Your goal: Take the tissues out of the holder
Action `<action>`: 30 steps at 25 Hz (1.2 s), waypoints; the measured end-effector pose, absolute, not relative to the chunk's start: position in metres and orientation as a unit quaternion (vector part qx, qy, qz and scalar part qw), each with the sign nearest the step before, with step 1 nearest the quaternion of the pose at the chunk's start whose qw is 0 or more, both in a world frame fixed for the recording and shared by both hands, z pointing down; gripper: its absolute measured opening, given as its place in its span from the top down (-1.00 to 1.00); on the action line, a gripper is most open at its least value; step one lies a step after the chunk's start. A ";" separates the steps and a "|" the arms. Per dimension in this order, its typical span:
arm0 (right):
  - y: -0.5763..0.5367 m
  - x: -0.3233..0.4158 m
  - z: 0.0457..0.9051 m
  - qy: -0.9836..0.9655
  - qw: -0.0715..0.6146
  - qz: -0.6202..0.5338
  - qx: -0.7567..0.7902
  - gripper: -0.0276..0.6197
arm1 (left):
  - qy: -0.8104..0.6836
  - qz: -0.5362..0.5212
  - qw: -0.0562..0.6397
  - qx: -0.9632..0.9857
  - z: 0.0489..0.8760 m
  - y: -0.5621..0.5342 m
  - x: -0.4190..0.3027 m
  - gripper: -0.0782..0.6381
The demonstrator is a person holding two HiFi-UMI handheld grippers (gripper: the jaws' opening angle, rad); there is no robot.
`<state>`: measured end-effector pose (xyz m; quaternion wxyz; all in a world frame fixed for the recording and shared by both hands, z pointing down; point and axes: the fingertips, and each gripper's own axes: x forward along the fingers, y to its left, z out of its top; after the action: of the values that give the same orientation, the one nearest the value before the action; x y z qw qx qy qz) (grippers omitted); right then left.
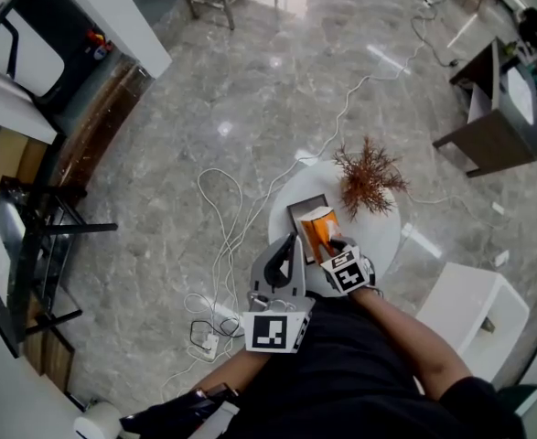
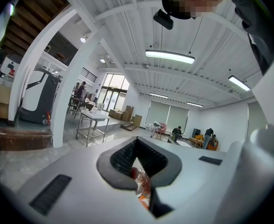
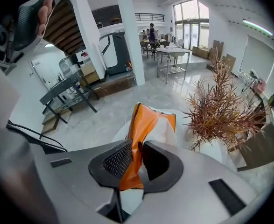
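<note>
right claw [image 3: 136, 160] pinches the orange tissue pack [image 3: 148, 122] — best lifted straight up, clear of the holder [image 1: 301, 208]; left claw [image 2: 137, 169] — near-closed, empty — could steady it.

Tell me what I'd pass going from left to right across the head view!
black metal rack → left gripper → orange tissue pack → dried plant → brown cabinet
</note>
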<state>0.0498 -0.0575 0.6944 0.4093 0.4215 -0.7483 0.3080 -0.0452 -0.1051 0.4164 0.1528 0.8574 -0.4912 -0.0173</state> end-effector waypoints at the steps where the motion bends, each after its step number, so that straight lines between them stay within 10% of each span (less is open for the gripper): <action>1: -0.057 0.050 0.693 -0.749 0.410 0.305 0.422 0.70 | -0.489 -0.018 0.155 0.858 0.417 -0.105 -0.044 0.78; 30: 0.007 0.134 0.698 -0.743 0.427 0.323 0.402 0.70 | -0.510 -0.015 0.163 0.844 0.425 -0.060 0.002 0.78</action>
<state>0.1336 0.0069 0.6980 0.4275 0.4018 -0.7428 0.3227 0.0017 -0.0596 0.4247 0.1635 0.8444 -0.5100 -0.0149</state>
